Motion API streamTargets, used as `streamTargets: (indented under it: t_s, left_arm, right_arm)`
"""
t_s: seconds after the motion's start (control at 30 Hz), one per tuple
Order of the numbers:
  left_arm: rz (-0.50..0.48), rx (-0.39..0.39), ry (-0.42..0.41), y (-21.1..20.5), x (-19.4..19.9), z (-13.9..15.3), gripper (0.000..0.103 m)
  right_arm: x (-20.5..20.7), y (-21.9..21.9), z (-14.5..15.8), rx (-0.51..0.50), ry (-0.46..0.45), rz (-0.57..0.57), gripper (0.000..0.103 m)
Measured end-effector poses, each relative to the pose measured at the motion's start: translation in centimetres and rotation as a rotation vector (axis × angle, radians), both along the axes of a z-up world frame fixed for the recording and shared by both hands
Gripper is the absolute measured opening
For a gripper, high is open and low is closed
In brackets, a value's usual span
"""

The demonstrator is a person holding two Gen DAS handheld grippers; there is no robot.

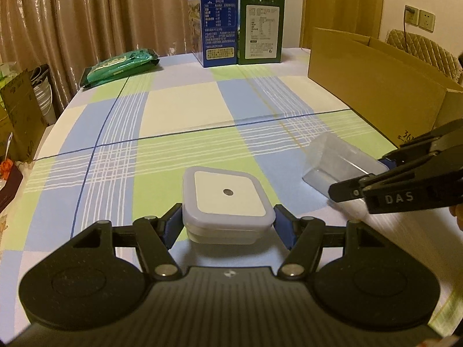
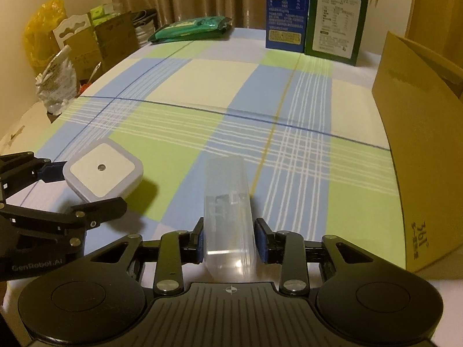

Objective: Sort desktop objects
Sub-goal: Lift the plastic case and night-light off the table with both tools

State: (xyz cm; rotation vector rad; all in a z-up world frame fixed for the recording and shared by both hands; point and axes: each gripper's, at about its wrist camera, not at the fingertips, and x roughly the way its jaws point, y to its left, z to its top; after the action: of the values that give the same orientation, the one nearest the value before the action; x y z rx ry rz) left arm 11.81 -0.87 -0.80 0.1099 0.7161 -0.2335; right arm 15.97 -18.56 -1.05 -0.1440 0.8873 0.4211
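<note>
A white square lidded box (image 1: pixel 228 193) with a small grey dot on top sits between the pads of my left gripper (image 1: pixel 227 214), which is shut on it. In the right wrist view this box (image 2: pixel 101 170) hangs tilted just above the checked tablecloth, casting a shadow, with the left gripper (image 2: pixel 86 188) around it. A long clear plastic case (image 2: pixel 225 190) lies lengthwise between the fingers of my right gripper (image 2: pixel 229 228). Its pads stand beside the case's sides with a sliver of gap, so it is open. From the left wrist view, the case (image 1: pixel 332 159) slopes down to the cloth in front of the right gripper (image 1: pixel 358 176).
An open cardboard box (image 1: pixel 376 86) (image 2: pixel 419 144) stands along the table's right side. At the far edge are a blue carton (image 1: pixel 220 29), a green carton (image 1: pixel 260 29) and a green packet (image 1: pixel 121 63). Bags and boxes (image 2: pixel 58 72) crowd the floor past the left edge.
</note>
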Motion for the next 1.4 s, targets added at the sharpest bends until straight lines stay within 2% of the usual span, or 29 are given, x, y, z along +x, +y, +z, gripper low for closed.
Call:
streamTargets:
  t_s: [0.17,0.2,0.37,0.67,0.9,1.0,1.07,1.4]
  left_arm:
    - [-0.002,0.007,-0.022,-0.3,0.2,-0.2,0.062]
    - [-0.004,0.012,-0.026,-0.4,0.3,-0.2,0.062]
    - [-0.012,0.052,-0.045,-1.2,0.4,-0.4,0.062]
    - [-0.023,0.062,-0.061,-1.5,0.2,0.0,0.062]
    - [-0.034,0.077,-0.038,-1.8,0.2,-0.3,0.062]
    - [-0.048,0.115,-0.051,-2.2,0.1,-0.5,0.062]
    - [-0.055,0.143,-0.058,-2.5,0.1,-0.7,0.068]
    - [-0.089,0.218,-0.083,-3.8,0.9,-1.7,0.069]
  right_arm:
    - [0.2,0.4,0.2,-0.026,-0.013,-0.001,0.031]
    - [0.2,0.4,0.2,-0.027,-0.010,-0.003,0.028]
    - [0.3,0.4,0.2,-0.034,-0.008,-0.004,0.028]
    - [0.4,-0.1,1.1,0.006,-0.019,-0.025,0.028]
    - [0.3,-0.1,1.0,0.007,-0.004,-0.030,0.028]
    - [0.3,0.0,1.0,0.007,-0.002,-0.027,0.028]
    - [0.3,0.2,0.9,0.005,-0.002,-0.024,0.028]
    - [0.5,0.1,0.8,0.011,0.004,-0.032,0.028]
